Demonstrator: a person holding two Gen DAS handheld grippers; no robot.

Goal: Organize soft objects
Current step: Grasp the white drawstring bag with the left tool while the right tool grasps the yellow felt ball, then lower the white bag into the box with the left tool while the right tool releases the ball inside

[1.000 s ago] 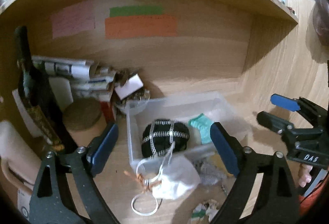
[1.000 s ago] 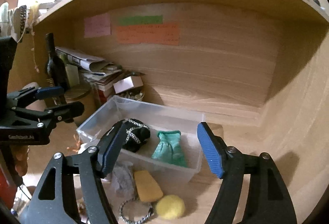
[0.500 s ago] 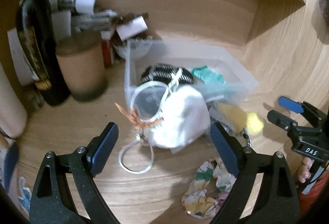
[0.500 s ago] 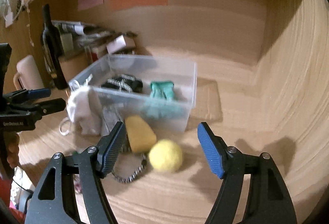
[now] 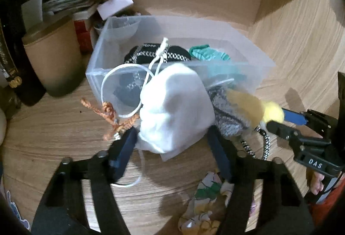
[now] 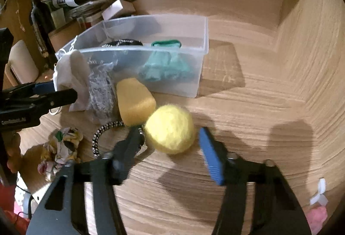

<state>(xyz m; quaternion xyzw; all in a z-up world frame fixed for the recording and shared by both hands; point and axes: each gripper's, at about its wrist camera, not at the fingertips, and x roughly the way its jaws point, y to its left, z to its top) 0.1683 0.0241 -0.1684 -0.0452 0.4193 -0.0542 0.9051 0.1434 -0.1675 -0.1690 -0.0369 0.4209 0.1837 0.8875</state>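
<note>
- Left gripper (image 5: pixel 171 140): jaws open, white pouch (image 5: pixel 175 105) lying between the tips, frame centre
- Right gripper (image 6: pixel 170 140): jaws open, yellow ball (image 6: pixel 170 129) between them, lower centre

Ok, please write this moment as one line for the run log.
left tongs: open around pouch | right tongs: open around ball | bin: holds glove
</note>
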